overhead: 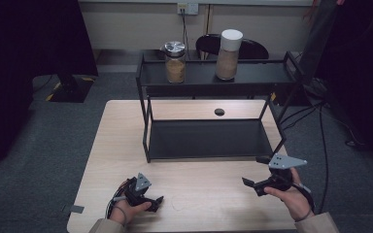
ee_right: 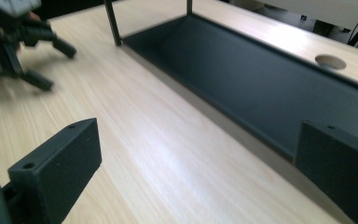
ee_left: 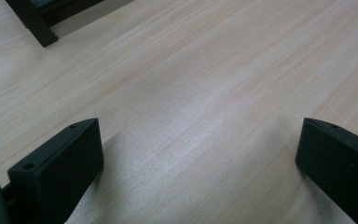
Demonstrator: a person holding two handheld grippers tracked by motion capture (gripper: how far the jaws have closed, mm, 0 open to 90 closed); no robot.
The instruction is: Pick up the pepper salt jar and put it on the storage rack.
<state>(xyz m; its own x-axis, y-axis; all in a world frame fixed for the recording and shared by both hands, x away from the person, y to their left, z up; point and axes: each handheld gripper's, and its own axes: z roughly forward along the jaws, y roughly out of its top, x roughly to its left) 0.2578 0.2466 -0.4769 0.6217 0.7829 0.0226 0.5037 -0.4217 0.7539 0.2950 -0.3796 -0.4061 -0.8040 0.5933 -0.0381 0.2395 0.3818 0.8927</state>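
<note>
1. My left gripper (overhead: 151, 201) rests low at the near left of the table (overhead: 204, 194), jaws wide, holding nothing.
2. My right gripper (overhead: 255, 171) hovers near right, also wide and empty.
3. Two jars (overhead: 175, 61) stand far on the rack's (overhead: 209, 145) top shelf, probably waiting.

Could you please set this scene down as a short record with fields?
Table: light wood table with a round hole near its far edge
Rack: black two-level shelf rack standing on the table
Top shelf: jar with metal lid on the left, jar with white lid on the right, both upright
Bottom shelf: nothing on it
Left gripper: open, low over the table, holding nothing
Right gripper: open, near the rack's front right corner, holding nothing
</note>
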